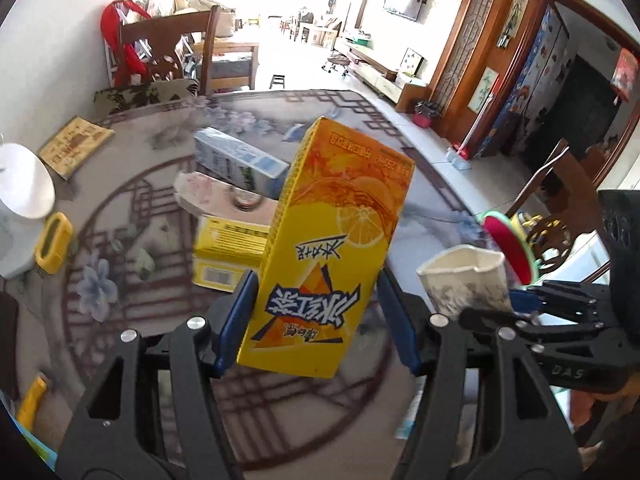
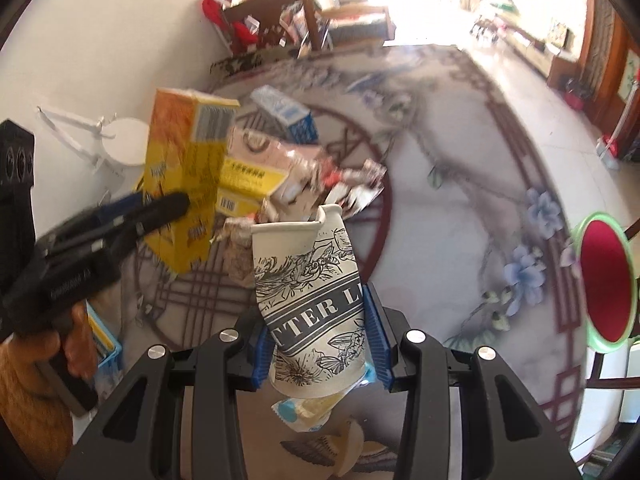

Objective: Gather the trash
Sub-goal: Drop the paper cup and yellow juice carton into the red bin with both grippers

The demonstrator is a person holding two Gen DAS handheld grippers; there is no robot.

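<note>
Behind left tongs [image 1: 316,320], carton pile [image 1: 232,216] half hidden, blurred

The paper cup [image 2: 316,300] bears a banner with the legible letters "TTER L". The yellow carton [image 1: 328,248] carries inverted Chinese print reading "冰红茶". Other labels are too blurred to read.

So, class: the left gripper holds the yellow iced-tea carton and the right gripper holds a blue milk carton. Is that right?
Not quite. The left gripper does hold the yellow iced-tea carton, but the right gripper holds a crumpled white paper cup with black print, as the right wrist view shows. The blue milk carton lies on the table.
</note>
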